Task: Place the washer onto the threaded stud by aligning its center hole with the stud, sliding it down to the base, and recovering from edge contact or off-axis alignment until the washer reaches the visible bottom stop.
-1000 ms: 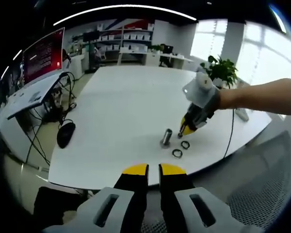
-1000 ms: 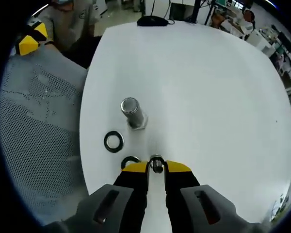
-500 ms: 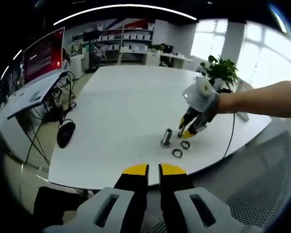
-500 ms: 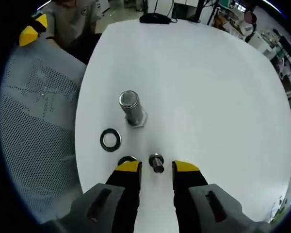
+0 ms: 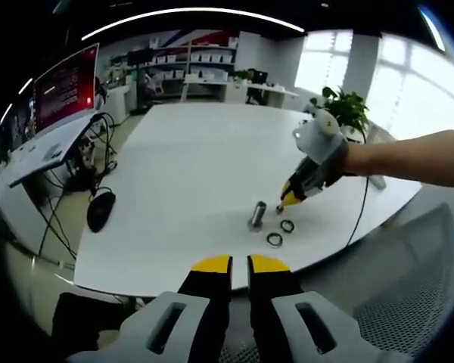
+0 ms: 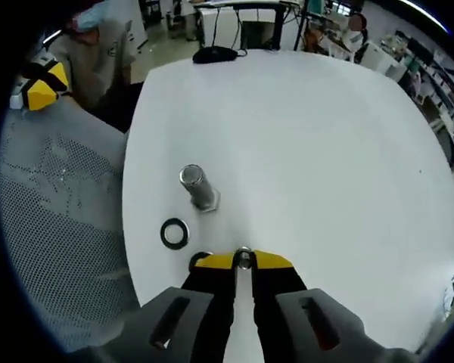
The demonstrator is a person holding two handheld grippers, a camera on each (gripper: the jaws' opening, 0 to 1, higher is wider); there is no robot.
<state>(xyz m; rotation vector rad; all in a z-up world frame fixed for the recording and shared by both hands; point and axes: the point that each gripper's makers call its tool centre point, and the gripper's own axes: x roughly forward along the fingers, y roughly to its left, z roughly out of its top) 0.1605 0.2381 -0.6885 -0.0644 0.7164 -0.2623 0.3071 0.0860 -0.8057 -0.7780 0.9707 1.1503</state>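
Observation:
A thick metal stud (image 6: 197,187) stands upright on its hex base on the white table (image 6: 325,166). One dark washer (image 6: 175,233) lies flat near it, and a second washer (image 6: 199,259) peeks out beside my right gripper's left jaw. My right gripper (image 6: 243,259) is shut on a small metal bolt (image 6: 244,258) just above the table. In the left gripper view the right gripper (image 5: 291,198) hovers right of the stud (image 5: 257,215), with both washers (image 5: 287,225) (image 5: 275,240) lying below it. My left gripper (image 5: 239,263) is held back off the table's near edge, shut and holding nothing.
A black mouse (image 5: 101,209) lies at the table's left edge, with cables hanging below it. A grey mesh chair (image 6: 53,227) stands against the near edge. A potted plant (image 5: 346,106) stands beyond the far right corner. Desks and shelves line the back of the room.
The right gripper's jaws, open around the small bolt half a second ago, have shut on it again. The right gripper has risen slightly. The left gripper has stayed put.

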